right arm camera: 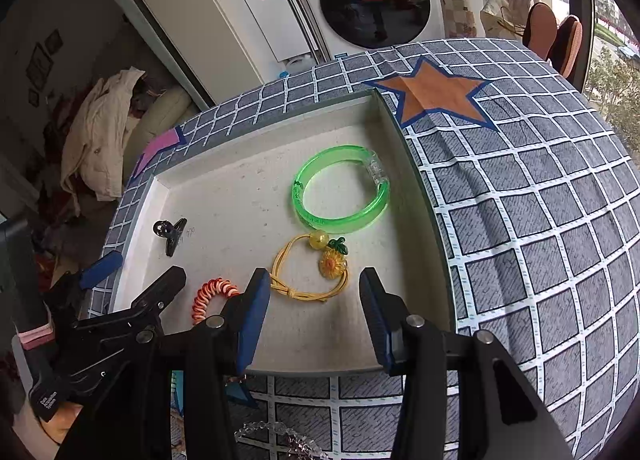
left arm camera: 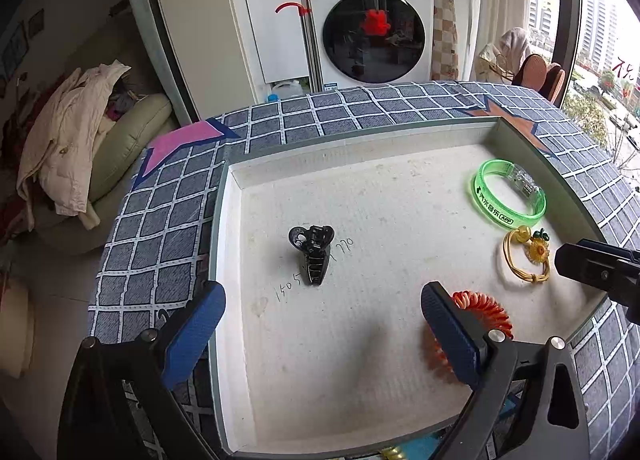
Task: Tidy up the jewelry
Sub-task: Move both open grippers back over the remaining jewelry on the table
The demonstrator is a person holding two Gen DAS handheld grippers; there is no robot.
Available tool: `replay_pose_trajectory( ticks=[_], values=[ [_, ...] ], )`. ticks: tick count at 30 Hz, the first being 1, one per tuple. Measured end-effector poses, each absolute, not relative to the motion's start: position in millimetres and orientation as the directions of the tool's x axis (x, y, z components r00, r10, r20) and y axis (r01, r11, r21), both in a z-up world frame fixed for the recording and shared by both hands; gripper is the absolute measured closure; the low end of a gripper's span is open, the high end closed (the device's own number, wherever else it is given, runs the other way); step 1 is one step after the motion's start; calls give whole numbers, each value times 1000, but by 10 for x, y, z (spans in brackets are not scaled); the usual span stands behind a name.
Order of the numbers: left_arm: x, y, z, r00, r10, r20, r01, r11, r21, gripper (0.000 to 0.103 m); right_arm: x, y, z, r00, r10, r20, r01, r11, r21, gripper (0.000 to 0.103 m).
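Observation:
A shallow white tray (left arm camera: 360, 188) on the checked cloth holds the jewelry. My left gripper (left arm camera: 320, 324) is open wide over the tray's near side, with nothing between its blue pads. A black hair claw (left arm camera: 312, 254) lies just ahead of it. An orange spiral hair tie (left arm camera: 486, 308) sits behind its right finger. A green bangle (right arm camera: 340, 188) lies at the tray's far right. My right gripper (right arm camera: 314, 302) is open, and a yellow cord hair tie with a sunflower charm (right arm camera: 312, 272) lies on the tray just beyond its tips, untouched by the pads.
The blue-grey checked cloth (right arm camera: 520, 220) has an orange star (right arm camera: 436, 96) and a pink star (left arm camera: 180, 140). A clear beaded piece (right arm camera: 276, 432) lies on the cloth near me. A washing machine (left arm camera: 372, 20) stands behind the table, and a sofa with clothes (left arm camera: 80, 148) at left.

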State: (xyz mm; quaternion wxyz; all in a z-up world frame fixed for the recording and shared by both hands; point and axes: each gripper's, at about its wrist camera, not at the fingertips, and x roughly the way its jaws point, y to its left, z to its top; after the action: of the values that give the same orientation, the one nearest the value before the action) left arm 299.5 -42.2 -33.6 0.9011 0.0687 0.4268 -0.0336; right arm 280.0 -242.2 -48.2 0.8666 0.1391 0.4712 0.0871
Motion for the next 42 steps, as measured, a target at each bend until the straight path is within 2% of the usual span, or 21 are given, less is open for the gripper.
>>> replay_pose_trajectory(
  ticks=[1, 5, 7, 9, 11, 13, 24, 34, 42],
  values=[
    [2975, -412, -307, 641, -3, -768, 118, 989, 94, 0, 2788, -2421, -465, 545, 284, -789, -22, 945, 325, 49],
    [2851, -353, -158, 669, -18, -743, 114, 990, 78, 0, 2696, -2452, -357, 579, 312, -753, -35, 932, 360, 23],
    [2781, -319, -90, 675, -28, -737, 120, 990, 72, 0, 2633, -2476, -288, 603, 322, -730, -38, 926, 377, 21],
    [2699, -287, -32, 681, -32, -732, 121, 990, 70, 0, 2574, -2496, -220, 624, 329, -709, -39, 919, 392, 13],
    [2613, -241, 15, 686, -37, -726, 120, 991, 63, 0, 2508, -2522, -154, 645, 335, -687, -42, 913, 405, 12],
    [2536, -197, 40, 685, -45, -727, 121, 991, 52, 0, 2441, -2524, -86, 664, 328, -672, -48, 915, 400, 0],
    [2123, 48, 118, 707, -4, -707, 75, 995, 70, 0, 2103, -2491, 219, 716, 334, -613, -108, 921, 374, 0],
    [1901, 110, -192, 634, -22, -773, 81, 996, 38, 0, 1842, -2469, 267, 692, 308, -653, -117, 940, 320, 0],
    [1847, 183, -379, 592, -10, -806, 36, 999, 14, 0, 1675, -2497, -50, 624, 274, -732, -91, 956, 280, 0]
  ],
)
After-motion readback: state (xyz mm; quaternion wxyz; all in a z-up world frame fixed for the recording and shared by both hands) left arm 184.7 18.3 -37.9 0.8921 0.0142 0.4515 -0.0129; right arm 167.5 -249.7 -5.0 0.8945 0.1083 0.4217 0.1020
